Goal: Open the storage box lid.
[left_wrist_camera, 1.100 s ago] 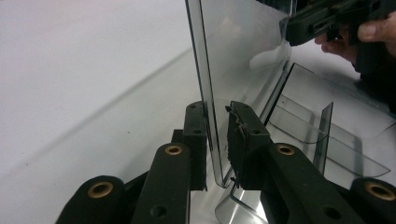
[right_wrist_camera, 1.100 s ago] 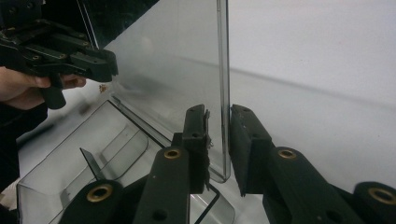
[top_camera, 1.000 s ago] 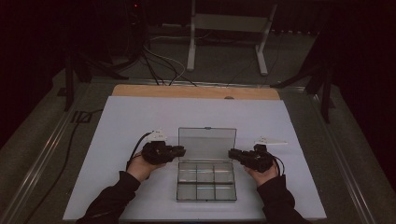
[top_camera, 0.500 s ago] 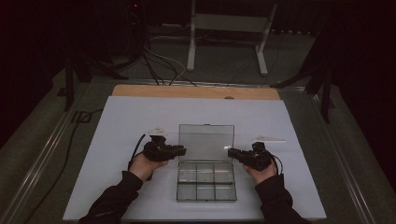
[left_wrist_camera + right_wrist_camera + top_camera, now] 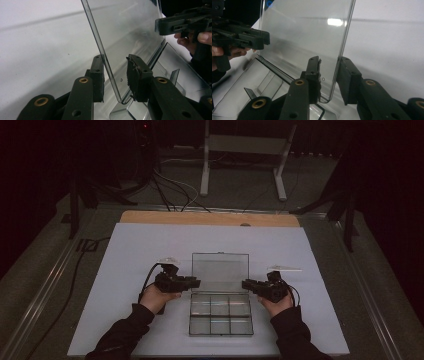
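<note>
- At bottom centre I see my left gripper (image 5: pixel 115 77), its jaws just opening, the clear lid (image 5: pixel 125 32) edge standing between them, pads off it.
- Upper right, the right gripper (image 5: pixel 185 22) hovers beside the lid, over the box's base (image 5: pixel 185 72).
- The white table (image 5: pixel 37 50) fills the left.

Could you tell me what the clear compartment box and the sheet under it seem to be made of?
Clear compartment box: apparently rigid transparent plastic, glossy; its raised lid shows reflections and the table through it. White sheet: matte, smooth; paper or plastic, unclear.
</note>
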A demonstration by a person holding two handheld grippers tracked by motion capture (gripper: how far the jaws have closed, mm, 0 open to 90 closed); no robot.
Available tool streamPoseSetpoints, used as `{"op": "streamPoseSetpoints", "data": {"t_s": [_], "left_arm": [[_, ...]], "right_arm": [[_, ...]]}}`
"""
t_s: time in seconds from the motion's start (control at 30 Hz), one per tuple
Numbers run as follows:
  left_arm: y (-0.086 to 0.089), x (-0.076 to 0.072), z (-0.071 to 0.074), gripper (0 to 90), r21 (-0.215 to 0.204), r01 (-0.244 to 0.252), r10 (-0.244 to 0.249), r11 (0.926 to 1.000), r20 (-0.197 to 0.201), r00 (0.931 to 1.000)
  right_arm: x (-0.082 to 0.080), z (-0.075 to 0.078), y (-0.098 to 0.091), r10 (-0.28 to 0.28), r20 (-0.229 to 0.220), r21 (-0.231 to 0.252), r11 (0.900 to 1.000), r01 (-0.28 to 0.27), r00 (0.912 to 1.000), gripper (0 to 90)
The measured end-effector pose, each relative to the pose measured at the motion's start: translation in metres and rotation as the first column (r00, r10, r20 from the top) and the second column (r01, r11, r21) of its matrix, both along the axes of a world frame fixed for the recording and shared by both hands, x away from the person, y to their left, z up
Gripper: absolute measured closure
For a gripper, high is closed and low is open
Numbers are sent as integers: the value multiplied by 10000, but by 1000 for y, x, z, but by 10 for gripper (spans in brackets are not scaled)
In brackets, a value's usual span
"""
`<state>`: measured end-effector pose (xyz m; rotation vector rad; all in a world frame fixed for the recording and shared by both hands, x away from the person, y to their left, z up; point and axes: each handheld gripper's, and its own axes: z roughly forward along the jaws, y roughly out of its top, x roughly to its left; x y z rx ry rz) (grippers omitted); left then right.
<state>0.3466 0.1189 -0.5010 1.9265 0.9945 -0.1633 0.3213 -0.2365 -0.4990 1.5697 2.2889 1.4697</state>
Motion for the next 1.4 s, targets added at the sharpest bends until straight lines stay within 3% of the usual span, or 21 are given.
{"op": "streamPoseSetpoints", "data": {"t_s": [0.37,0.7,0.8,0.93,1.03,1.1,1.2,1.33,1.4], "left_arm": [[-1,2,-4,666,73,-44,49,10000,-698,9975],[0,5,-9,625,45,-15,20,10000,-1289,9917],[0,6,-10,614,72,-116,127,9999,-1715,9851],[1,7,-11,577,171,-222,251,9996,-1926,9810],[3,10,-12,546,168,-332,362,9993,-2312,9722],[4,11,-14,524,114,-389,405,9992,-2511,9671],[4,11,-16,512,42,-399,396,9992,-2526,9668],[5,11,-15,443,-94,-319,289,9994,-2274,9734],[7,11,-13,406,-265,-339,275,9991,-2140,9764]], "right_arm": [[5,-4,-2,-156,-709,346,9992,181,9974,697],[9,-7,0,-471,-1528,443,9975,545,9871,667],[11,-8,0,-557,-1719,417,9971,637,9835,655],[12,-10,0,-690,-2173,494,9954,816,9737,634],[14,-13,-1,-758,-2434,486,9947,903,9669,599],[14,-14,-1,-793,-2528,449,9946,935,9643,588],[14,-14,-1,-838,-2499,356,9948,957,9646,588],[14,-14,-1,-803,-2370,485,9944,943,9682,541],[13,-12,-2,-786,-1983,514,9946,904,9770,498]]}}
